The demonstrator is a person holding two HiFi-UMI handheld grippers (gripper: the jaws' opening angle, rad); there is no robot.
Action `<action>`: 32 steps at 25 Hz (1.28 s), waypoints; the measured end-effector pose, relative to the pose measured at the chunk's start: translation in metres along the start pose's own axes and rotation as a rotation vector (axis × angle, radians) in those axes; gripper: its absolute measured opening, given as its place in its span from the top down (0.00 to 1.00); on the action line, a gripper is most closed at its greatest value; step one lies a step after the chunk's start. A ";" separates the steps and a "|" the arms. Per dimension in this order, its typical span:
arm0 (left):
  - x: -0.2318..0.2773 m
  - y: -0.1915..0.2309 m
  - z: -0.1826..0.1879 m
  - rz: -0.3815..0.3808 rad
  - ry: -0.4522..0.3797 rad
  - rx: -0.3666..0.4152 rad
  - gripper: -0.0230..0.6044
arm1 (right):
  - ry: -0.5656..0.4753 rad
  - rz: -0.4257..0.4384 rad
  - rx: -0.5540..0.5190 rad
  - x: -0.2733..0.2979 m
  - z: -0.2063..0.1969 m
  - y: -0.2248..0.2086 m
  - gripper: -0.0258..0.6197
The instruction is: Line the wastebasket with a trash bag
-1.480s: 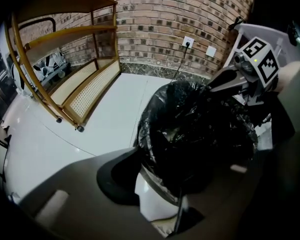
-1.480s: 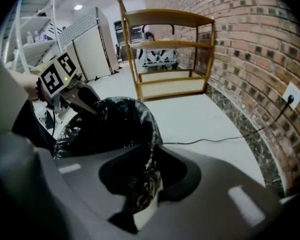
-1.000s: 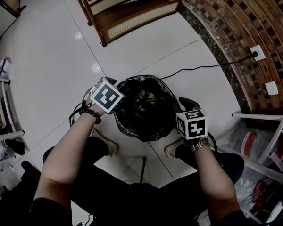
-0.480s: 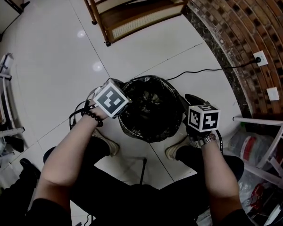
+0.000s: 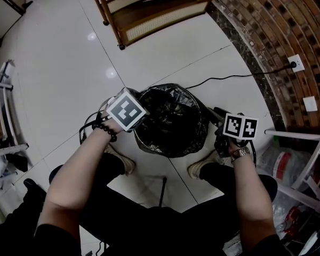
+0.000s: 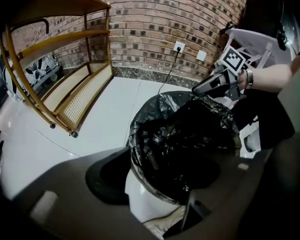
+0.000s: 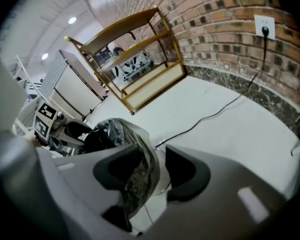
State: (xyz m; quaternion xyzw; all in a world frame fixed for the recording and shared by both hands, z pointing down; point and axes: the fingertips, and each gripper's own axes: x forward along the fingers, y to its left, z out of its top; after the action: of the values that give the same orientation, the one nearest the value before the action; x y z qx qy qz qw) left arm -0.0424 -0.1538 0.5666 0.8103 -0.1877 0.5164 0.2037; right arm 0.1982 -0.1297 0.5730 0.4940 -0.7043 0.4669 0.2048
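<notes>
The wastebasket (image 5: 149, 144) stands on the floor between the person's feet, and a black trash bag (image 5: 170, 119) lies inside it with its edge draped over the rim. My left gripper (image 5: 137, 122) is at the left rim. In the left gripper view its jaws (image 6: 157, 194) stand wide apart astride the white wall (image 6: 150, 206) and the bag's edge (image 6: 190, 139). My right gripper (image 5: 212, 115) is at the right rim. Its jaws have just been opening; a fold of bag (image 7: 137, 169) hangs between them (image 7: 152, 176), with a gap beside it.
A wooden shelf unit (image 5: 149, 9) stands beyond the basket. A brick wall (image 5: 277, 31) runs along the right with a socket (image 5: 297, 62), and a black cable (image 5: 229, 78) crosses the floor. A white metal frame (image 5: 304, 137) and plastic bags (image 5: 280, 164) are close on the right.
My right gripper has moved out to the right along the rim and rolled, so its cube shows two faces. The bag spreads wider on that side. The left gripper has stayed put.
</notes>
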 end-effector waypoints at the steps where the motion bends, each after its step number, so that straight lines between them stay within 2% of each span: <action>1: 0.000 0.000 -0.001 0.001 0.002 -0.002 0.48 | -0.010 -0.005 0.002 -0.003 0.003 -0.002 0.69; 7: -0.001 0.000 0.000 0.001 0.001 -0.001 0.48 | -0.023 -0.046 0.008 -0.014 0.008 -0.021 0.69; 9: -0.001 0.000 0.000 0.001 0.002 -0.002 0.48 | -0.028 -0.063 -0.026 -0.018 0.011 -0.020 0.69; 11: -0.005 0.004 -0.001 0.013 0.002 -0.008 0.48 | -0.051 -0.083 -0.121 -0.024 0.020 -0.009 0.69; 14: -0.014 0.006 0.007 0.017 -0.028 -0.023 0.48 | -0.108 -0.087 -0.331 -0.039 0.041 0.030 0.71; 16: -0.028 0.007 0.018 0.028 -0.075 -0.018 0.48 | -0.137 -0.039 -0.479 -0.045 0.048 0.076 0.86; 19: -0.057 0.008 0.041 0.057 -0.172 0.007 0.49 | -0.097 0.087 -0.638 -0.027 0.036 0.148 0.93; 22: -0.087 -0.002 0.068 0.056 -0.297 0.057 0.58 | 0.018 0.131 -0.689 0.021 0.007 0.179 0.96; 25: -0.106 -0.015 0.086 0.048 -0.386 0.159 0.76 | 0.107 0.103 -0.692 0.072 -0.018 0.180 0.96; 29: -0.105 -0.023 0.087 0.064 -0.392 0.295 0.95 | 0.146 0.040 -0.712 0.114 -0.036 0.168 0.96; 32: -0.103 -0.017 0.089 0.083 -0.392 0.320 0.96 | 0.137 0.014 -0.763 0.130 -0.041 0.160 0.96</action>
State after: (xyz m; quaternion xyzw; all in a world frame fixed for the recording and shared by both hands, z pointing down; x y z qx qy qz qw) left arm -0.0069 -0.1761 0.4365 0.9084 -0.1725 0.3806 0.0116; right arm -0.0069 -0.1480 0.6175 0.3452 -0.8155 0.2046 0.4171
